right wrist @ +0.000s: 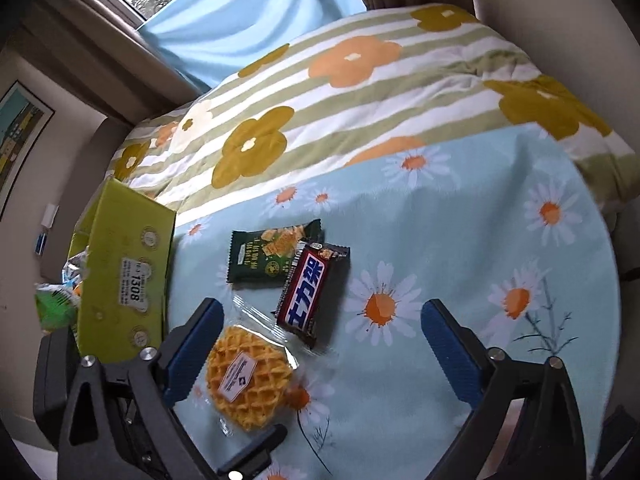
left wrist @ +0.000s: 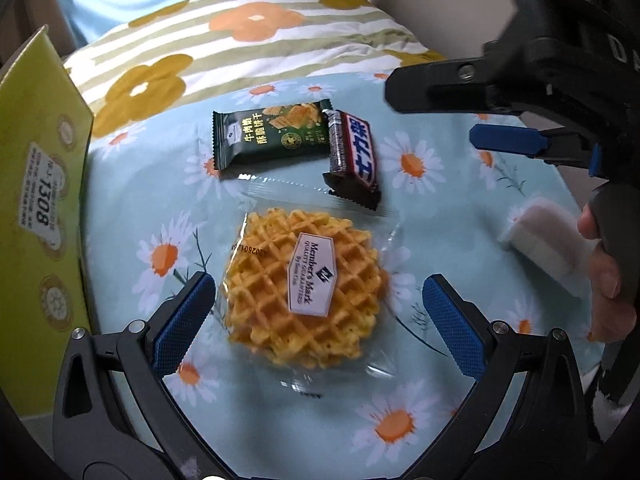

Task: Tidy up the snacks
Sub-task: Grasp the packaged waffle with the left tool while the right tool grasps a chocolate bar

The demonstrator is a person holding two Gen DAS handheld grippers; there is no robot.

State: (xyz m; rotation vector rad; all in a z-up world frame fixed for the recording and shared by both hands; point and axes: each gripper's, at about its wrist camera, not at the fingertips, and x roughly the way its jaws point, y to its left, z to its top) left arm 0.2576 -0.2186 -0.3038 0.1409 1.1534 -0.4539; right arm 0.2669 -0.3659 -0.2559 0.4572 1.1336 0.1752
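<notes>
Tall yellow-green cardboard box (right wrist: 124,276) walling the tabletop's (right wrist: 460,240) left edge, three wrapped snacks clustered mid-tabletop, right side open cloth

1. At the centre of your left wrist view, the waffle packet (left wrist: 304,292) carries a white label (left wrist: 312,274) reading "Member's Mark" with "QUALITY GUARANTEED" beneath; a smaller line under that is too fine to read.
2. Along the packet's left edge you can see printed digits, only partly legible, beginning "2026".
3. Above centre, the brown chocolate bar (left wrist: 352,158) shows the Chinese characters "士力架" in blue and white.
4. Beside it, upper centre, the dark green biscuit packet (left wrist: 272,134) reads "牛肉精酥脆饼干", though the small characters are uncertain.
5. At the left edge, the yellow-green box (left wrist: 44,184) bears a white sticker (left wrist: 40,196) with "1308"; its other print is too small to read.
</notes>
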